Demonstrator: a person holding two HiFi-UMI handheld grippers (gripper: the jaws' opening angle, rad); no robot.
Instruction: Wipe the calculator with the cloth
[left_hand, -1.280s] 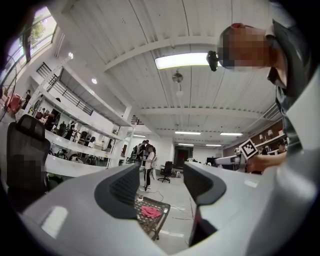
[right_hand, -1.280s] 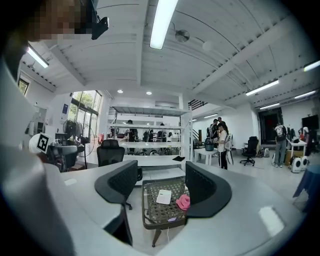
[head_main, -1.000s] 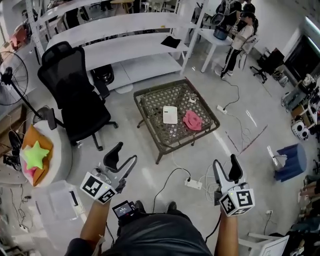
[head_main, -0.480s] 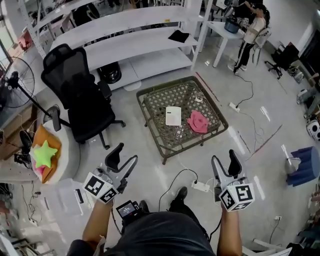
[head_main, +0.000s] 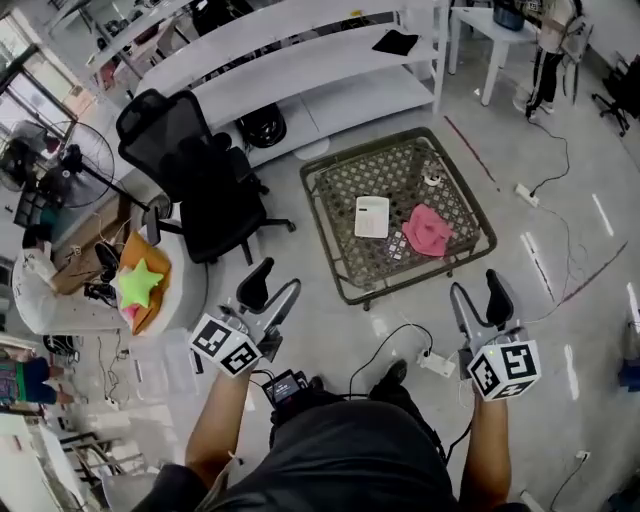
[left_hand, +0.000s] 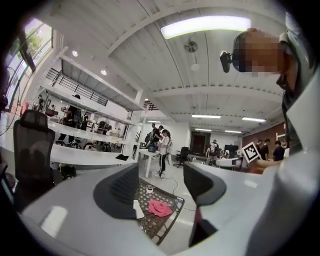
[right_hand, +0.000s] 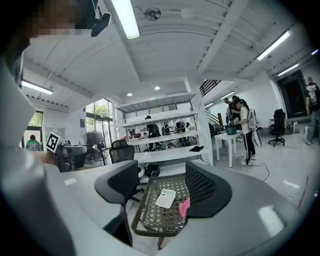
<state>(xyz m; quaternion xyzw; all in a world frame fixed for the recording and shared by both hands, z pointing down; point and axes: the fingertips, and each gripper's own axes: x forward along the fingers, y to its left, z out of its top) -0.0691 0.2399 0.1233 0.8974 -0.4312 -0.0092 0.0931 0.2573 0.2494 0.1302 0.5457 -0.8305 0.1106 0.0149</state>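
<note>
A white calculator and a crumpled pink cloth lie side by side on a low wicker table, the cloth to the right. Both grippers hang over the floor short of the table's near edge, apart from everything on it. My left gripper is open and empty. My right gripper is open and empty too. In the left gripper view the cloth shows between the jaws and the calculator is half hidden. The right gripper view shows the calculator and an edge of the cloth.
A black office chair stands left of the table, with white shelving behind. A power strip and cables lie on the floor by my right gripper. A green star sits on a stand at left. A person stands far right.
Both grippers have moved forward toward the wicker table, which now lies closer ahead. Their jaws stay as wide apart as before and hold nothing.
</note>
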